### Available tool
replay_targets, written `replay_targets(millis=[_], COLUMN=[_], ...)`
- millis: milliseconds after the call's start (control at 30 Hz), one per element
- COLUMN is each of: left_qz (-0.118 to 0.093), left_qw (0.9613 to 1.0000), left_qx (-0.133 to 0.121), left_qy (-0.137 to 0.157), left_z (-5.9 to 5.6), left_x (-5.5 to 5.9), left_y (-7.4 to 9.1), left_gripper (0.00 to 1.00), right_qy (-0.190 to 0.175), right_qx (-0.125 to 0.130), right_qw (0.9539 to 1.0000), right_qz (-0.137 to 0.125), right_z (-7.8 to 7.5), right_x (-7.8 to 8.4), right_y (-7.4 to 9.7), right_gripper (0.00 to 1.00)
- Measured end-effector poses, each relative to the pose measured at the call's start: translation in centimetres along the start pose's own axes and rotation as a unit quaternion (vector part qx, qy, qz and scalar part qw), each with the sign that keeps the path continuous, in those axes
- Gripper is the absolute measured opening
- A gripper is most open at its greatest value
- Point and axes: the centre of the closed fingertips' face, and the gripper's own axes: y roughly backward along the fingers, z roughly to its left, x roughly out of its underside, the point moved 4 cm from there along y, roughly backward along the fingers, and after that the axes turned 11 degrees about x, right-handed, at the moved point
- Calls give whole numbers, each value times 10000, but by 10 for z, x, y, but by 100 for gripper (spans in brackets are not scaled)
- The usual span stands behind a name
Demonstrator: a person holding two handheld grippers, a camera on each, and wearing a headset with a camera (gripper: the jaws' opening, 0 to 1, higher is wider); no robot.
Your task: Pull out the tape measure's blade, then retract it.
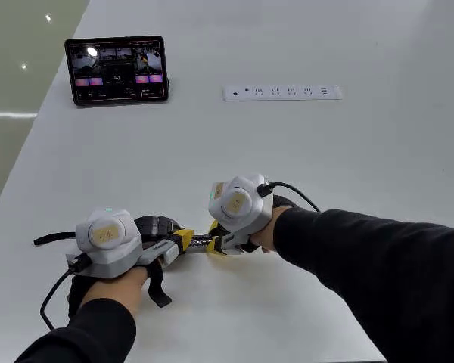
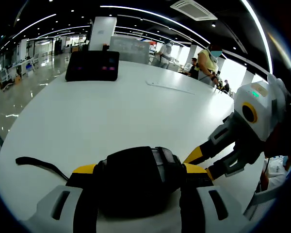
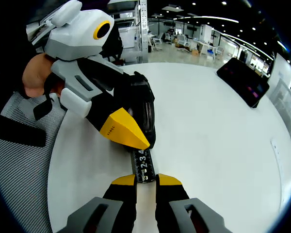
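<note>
A black tape measure (image 1: 153,226) lies on the white table (image 1: 303,151), and my left gripper (image 1: 178,240) is shut on its case. The case (image 2: 136,179) sits between that gripper's yellow-tipped jaws, with its black wrist strap (image 2: 36,164) trailing left. A short length of blade (image 3: 143,165) with printed numbers sticks out of the case (image 3: 141,109). My right gripper (image 3: 146,180) is shut on the blade's end. In the head view the right gripper (image 1: 215,244) sits just right of the left one, the short blade (image 1: 199,241) spanning the small gap. The right gripper (image 2: 206,164) enters the left gripper view from the right.
A tablet (image 1: 117,69) stands propped at the back left and a white power strip (image 1: 282,92) lies at the back centre. The table's left edge (image 1: 30,144) drops to a shiny floor. A mesh chair (image 3: 17,165) is beside the table.
</note>
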Motion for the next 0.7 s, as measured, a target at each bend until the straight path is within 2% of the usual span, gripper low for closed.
replay_targets(millis=[700], left_qz=[3], left_qw=[10000], left_qx=[18], left_qy=[8], left_z=[0], left_x=[0], left_y=[1], left_gripper=[63], right_qy=[5], right_qx=[-47], right_qw=[9999], right_qz=[-110], right_z=[2], right_x=[-8], right_y=[-6], right_gripper=[10])
